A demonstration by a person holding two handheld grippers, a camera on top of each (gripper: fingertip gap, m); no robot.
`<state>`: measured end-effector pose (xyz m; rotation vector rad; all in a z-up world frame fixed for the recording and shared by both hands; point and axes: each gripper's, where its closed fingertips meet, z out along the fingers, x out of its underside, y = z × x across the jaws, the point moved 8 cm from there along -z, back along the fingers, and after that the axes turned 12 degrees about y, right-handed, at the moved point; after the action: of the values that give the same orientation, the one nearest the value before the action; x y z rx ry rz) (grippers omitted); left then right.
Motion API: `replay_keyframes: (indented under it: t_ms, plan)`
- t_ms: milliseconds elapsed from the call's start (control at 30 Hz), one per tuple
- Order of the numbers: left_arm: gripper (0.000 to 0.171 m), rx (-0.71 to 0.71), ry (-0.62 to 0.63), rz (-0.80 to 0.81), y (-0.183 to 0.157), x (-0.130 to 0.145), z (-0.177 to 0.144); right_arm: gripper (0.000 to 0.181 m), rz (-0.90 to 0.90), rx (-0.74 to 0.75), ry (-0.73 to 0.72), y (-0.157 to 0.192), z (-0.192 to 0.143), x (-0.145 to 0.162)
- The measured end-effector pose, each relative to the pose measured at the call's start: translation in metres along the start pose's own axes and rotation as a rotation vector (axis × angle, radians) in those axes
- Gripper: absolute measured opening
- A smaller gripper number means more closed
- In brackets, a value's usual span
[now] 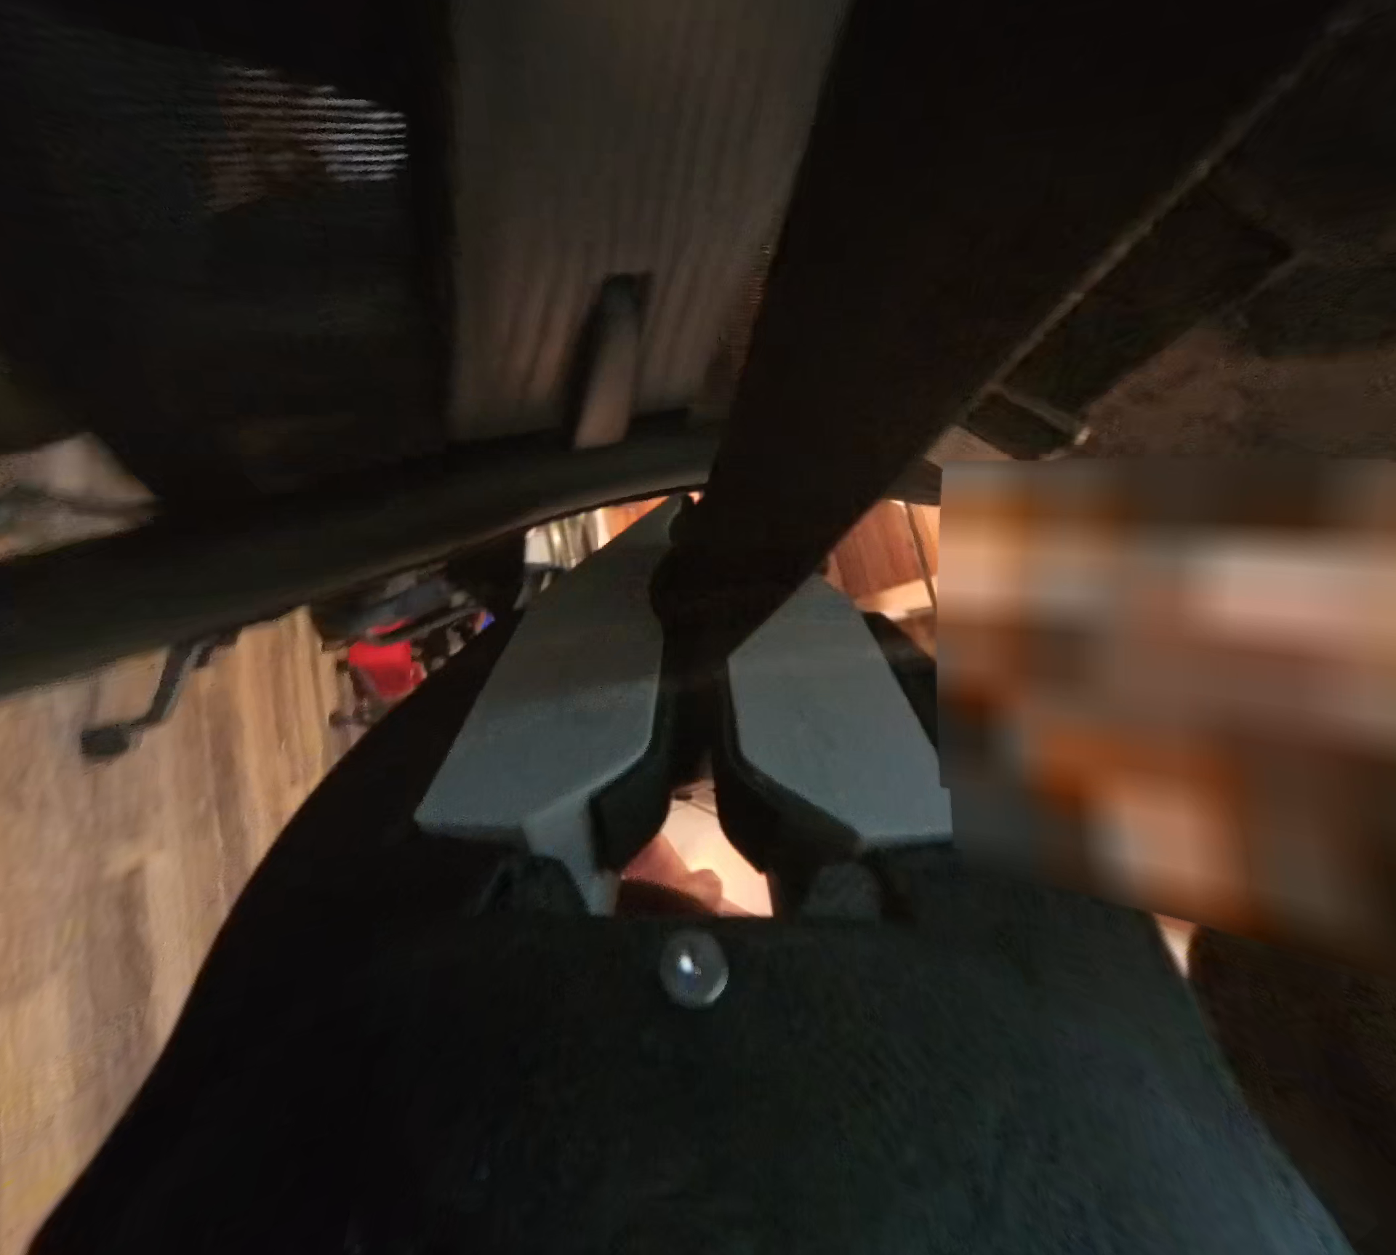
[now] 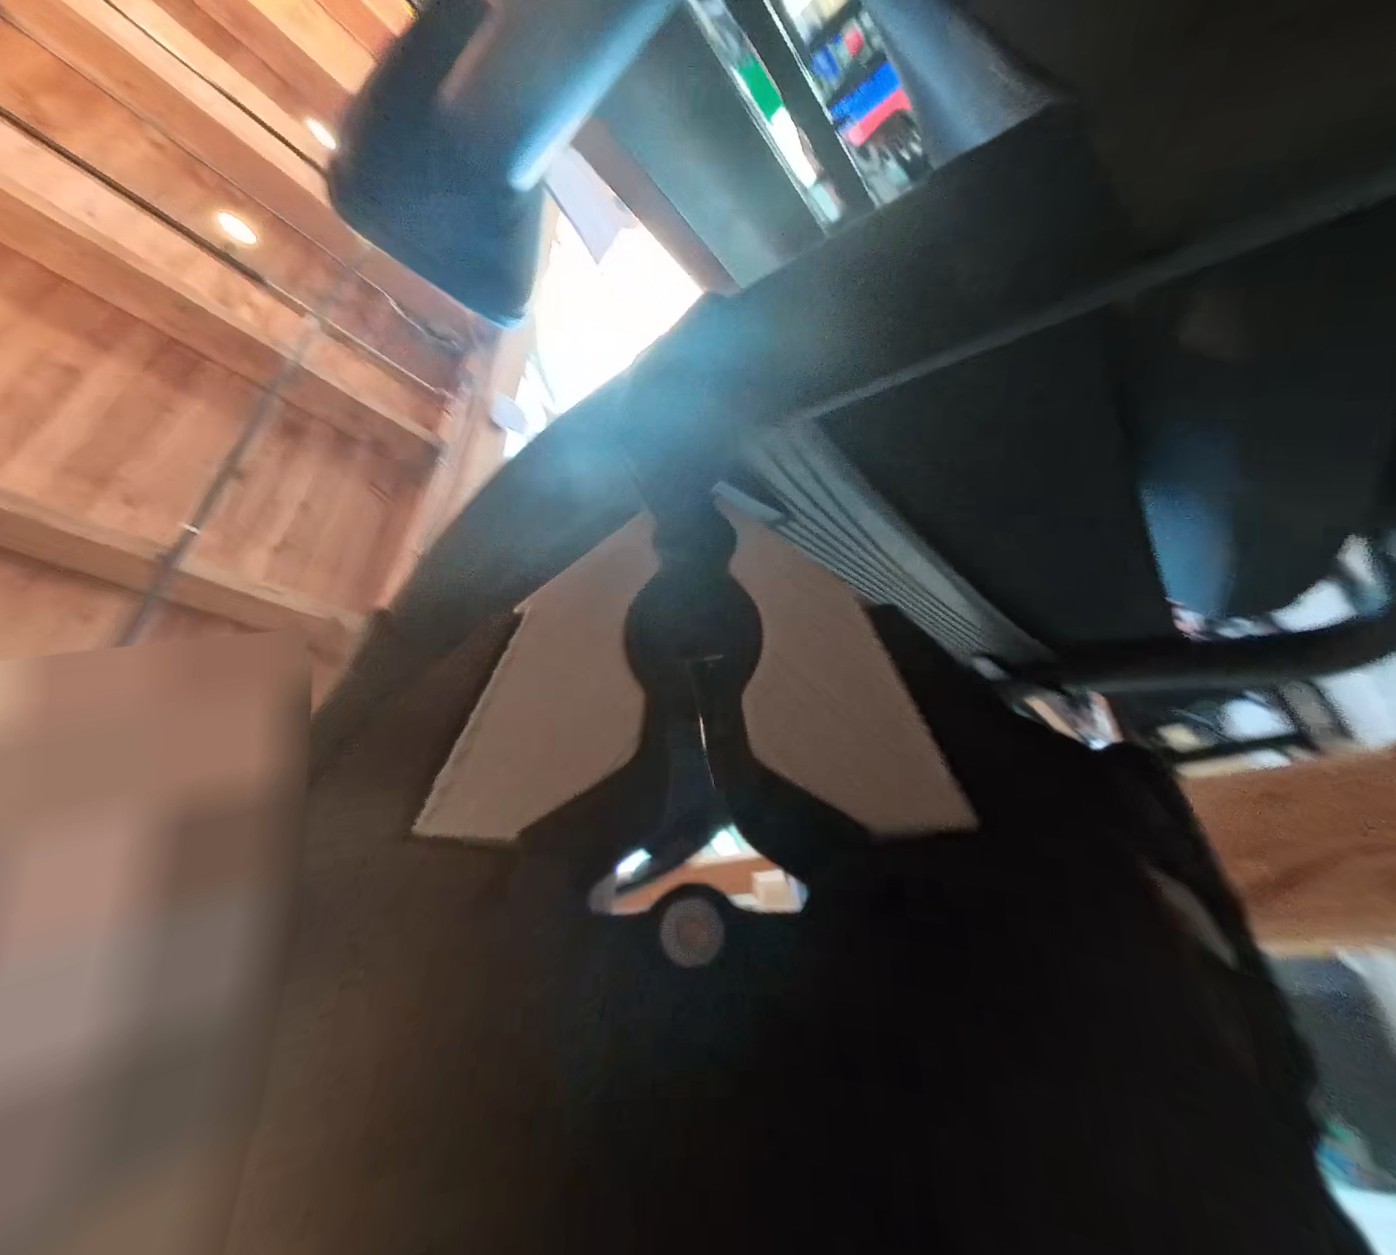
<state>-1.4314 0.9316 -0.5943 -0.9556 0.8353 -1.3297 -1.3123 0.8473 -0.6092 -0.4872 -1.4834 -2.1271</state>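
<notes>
Gripping dark fabric (image 1: pixel 763 388), left tongs (image 1: pixel 691 622) clamp; right tongs (image 2: pixel 691 584) clamp black fabric (image 2: pixel 869 327).

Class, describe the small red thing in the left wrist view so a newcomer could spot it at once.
Begin at the pale wooden floor in the left wrist view's lower left. Follow it up toward the left gripper, shut on a dark strip; just left of its grey fingers lies a small red object. It is the only bright red patch among dark, blurred shapes.
</notes>
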Motion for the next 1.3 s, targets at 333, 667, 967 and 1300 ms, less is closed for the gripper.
replay_keyframes:
  t_ms: [333, 667, 967, 1300]
  plan:
    - [0.018, -0.596, 0.211, -0.008, 0.069, -0.027, -0.113, 0.001, -0.086, 0.16, 0.164, -0.023, -0.011, -0.029]
    - [0.033, -0.843, 0.663, 0.075, 0.122, -0.04, -0.156, 0.0, -0.111, 0.091, 0.181, -0.035, -0.018, -0.031]
    - [0.016, -0.804, 0.759, 0.027, 0.118, -0.029, -0.159, 0.0, -0.104, 0.035, 0.17, -0.036, -0.017, -0.027]
    - [0.009, -0.375, 0.397, -0.014, 0.053, -0.014, -0.075, 0.001, -0.098, -0.139, 0.119, -0.025, -0.023, -0.024]
